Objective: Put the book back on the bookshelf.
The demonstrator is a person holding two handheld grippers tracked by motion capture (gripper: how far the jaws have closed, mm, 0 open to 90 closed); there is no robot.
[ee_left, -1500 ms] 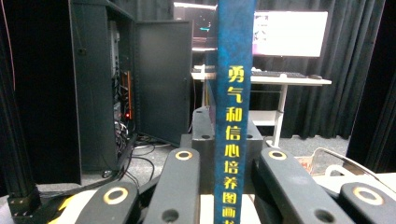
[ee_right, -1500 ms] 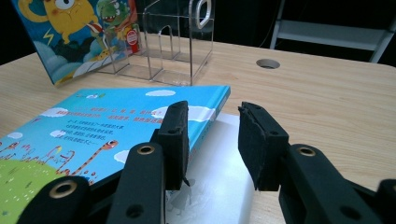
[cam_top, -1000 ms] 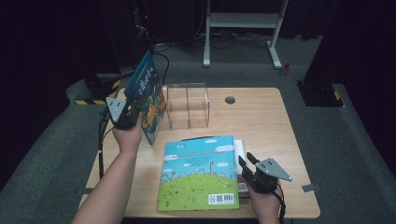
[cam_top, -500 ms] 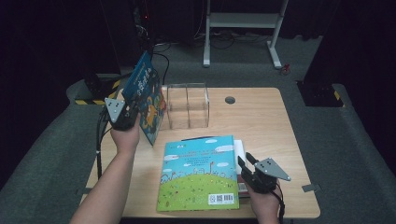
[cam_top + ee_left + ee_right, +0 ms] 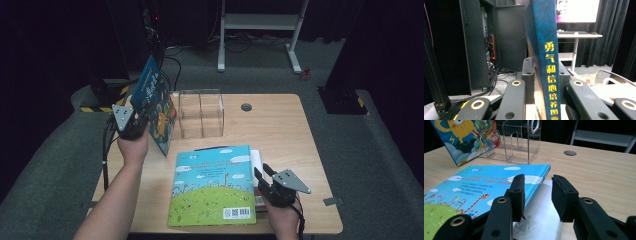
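Observation:
My left gripper (image 5: 131, 120) is shut on the spine edge of a blue picture book (image 5: 154, 107) and holds it upright and tilted above the table's left side. In the left gripper view the book's spine (image 5: 549, 62) with yellow characters stands between the jaws. A second picture book (image 5: 212, 185) lies flat at the table's front, on top of a white book (image 5: 257, 162). My right gripper (image 5: 263, 175) is open at the flat book's right edge. Its jaws (image 5: 539, 182) straddle that book's corner (image 5: 499, 182), over the white book (image 5: 539, 220).
A clear acrylic divider rack (image 5: 201, 112) stands at the back middle of the wooden table (image 5: 280, 130), just right of the held book. A round cable hole (image 5: 246, 106) lies behind it. The rack (image 5: 521, 140) stands beyond the flat book in the right gripper view.
The held book has tipped very slightly to the left with my left hand. The right gripper and the flat book have not moved.

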